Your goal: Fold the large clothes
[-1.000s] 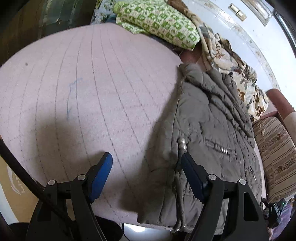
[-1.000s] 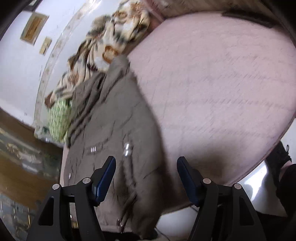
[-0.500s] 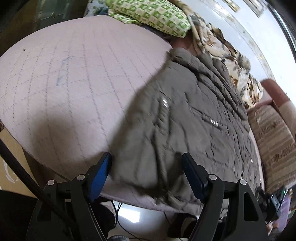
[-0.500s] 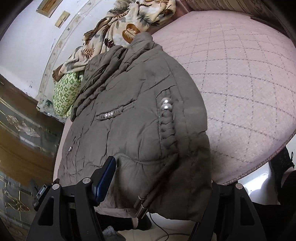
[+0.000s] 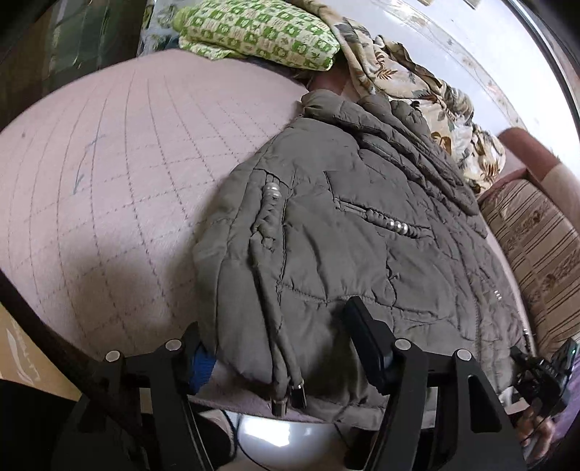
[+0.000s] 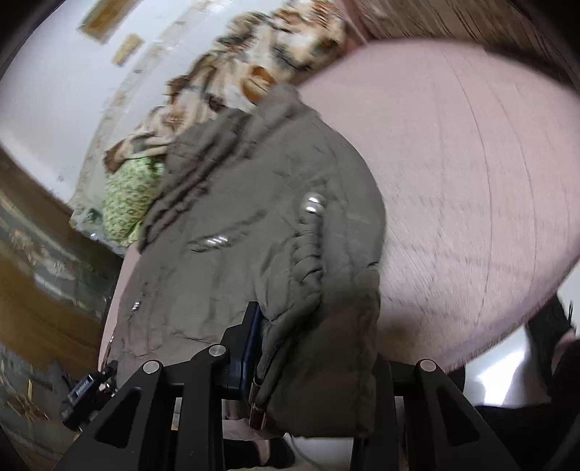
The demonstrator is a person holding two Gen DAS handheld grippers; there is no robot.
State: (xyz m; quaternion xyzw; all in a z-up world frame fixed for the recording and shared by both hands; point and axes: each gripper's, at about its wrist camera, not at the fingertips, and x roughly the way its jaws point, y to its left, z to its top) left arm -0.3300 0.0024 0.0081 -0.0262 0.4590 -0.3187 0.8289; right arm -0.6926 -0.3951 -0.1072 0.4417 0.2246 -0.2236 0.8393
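Since a second ago both grippers have come in over the near hem of the quilted olive jacket [image 5: 344, 232], which then lay off to one side of each pair of jaws and now sits between them. In the left wrist view the pink quilted bed cover [image 5: 119, 174] fills 9 o'clock, the jacket spreads from centre toward 3 o'clock, and a green checked pillow [image 5: 261, 32] lies at 12 o'clock beside a floral blanket [image 5: 406, 83]. The left gripper [image 5: 279, 347] is closing, its jaws straddling the hem and drawcords; whether the pads press yet I cannot tell. In the blurred right wrist view the right gripper [image 6: 315, 358] is closing too, hem fabric bunched tight between its jaws, apparently clamped on the jacket at 6 o'clock
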